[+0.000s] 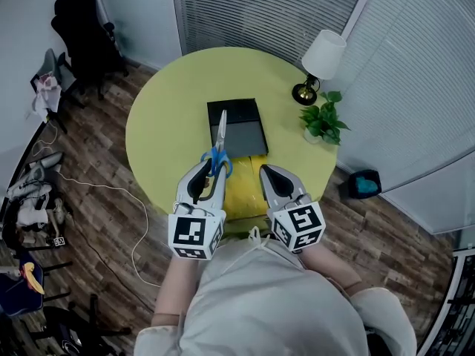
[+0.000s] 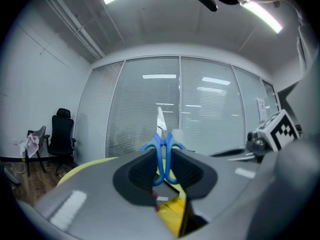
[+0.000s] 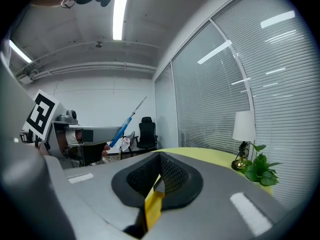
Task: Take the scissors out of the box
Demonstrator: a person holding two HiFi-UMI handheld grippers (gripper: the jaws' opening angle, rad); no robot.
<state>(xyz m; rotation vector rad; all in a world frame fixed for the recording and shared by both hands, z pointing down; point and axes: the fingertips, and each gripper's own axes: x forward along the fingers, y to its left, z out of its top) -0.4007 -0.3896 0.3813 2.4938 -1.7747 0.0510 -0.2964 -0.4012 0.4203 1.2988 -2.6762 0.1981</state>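
The scissors are already out of the box. The left gripper is clamped on them. In the left gripper view its pads squeeze the two blue handle loops together. The closed blades stick out past the jaw tips and point away from the person, towards the blinds.

From the head view, the scissors hang in the air over the near edge of the dark, open box, which sits in the middle of the round yellow-green bench. A yellow sheet or lid lies just in front of the box, under both grippers.

The right gripper is beside the left one with its jaws together. In its own view only a thin slit shows, with yellow visible through it. I see nothing pinched between its pads, so I take it to be idle.

To my eye the removal itself is done, and what remains is setting the scissors down. That calls for carrying them sideways clear of the box to a bare part of the bench. The lamp and the plant at the far right edge are best avoided.

The grip is only on the handles. The long blades could swing if the gripper tilts, so the scissors want lowering nearly flat before the jaws let go.
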